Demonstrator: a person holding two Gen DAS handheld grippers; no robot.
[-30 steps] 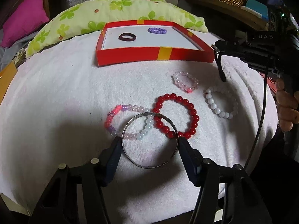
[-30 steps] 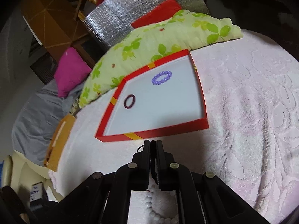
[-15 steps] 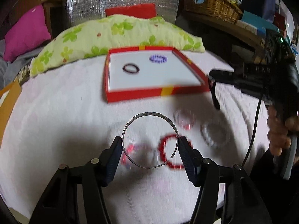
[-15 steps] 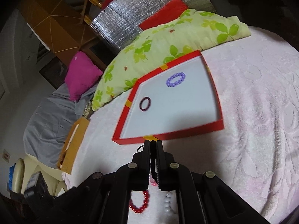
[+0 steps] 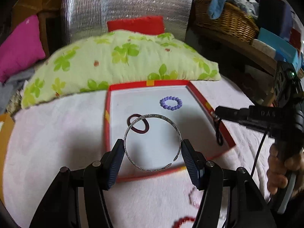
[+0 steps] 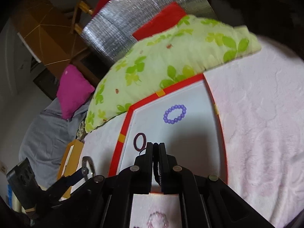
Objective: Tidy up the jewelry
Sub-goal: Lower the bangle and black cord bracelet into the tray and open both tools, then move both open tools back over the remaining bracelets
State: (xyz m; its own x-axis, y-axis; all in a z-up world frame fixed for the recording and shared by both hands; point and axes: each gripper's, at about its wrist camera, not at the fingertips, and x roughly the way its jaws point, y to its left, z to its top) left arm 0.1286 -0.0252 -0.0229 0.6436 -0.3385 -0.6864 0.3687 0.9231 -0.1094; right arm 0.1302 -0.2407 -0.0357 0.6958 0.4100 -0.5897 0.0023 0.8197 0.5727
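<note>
Left wrist view: left gripper (image 5: 152, 151) gripping silver open bangle (image 5: 152, 142) above red tray (image 5: 218, 119); right gripper (image 6: 155, 148) pinching thin dark band (image 6: 156, 168), fingers nearly touching.

I'm working in a lived-in home, looks like a bedroom or sitting corner: a soft pink-white blanket (image 5: 47, 133) spread under me, a leaf-print green pillow (image 5: 117, 57) and a magenta cushion (image 5: 19, 45) propped behind it. There's a wicker basket (image 5: 228, 22) stuffed with cloth on a wooden shelf, and a foil-covered panel (image 5: 125, 9) leaning at the back.
</note>
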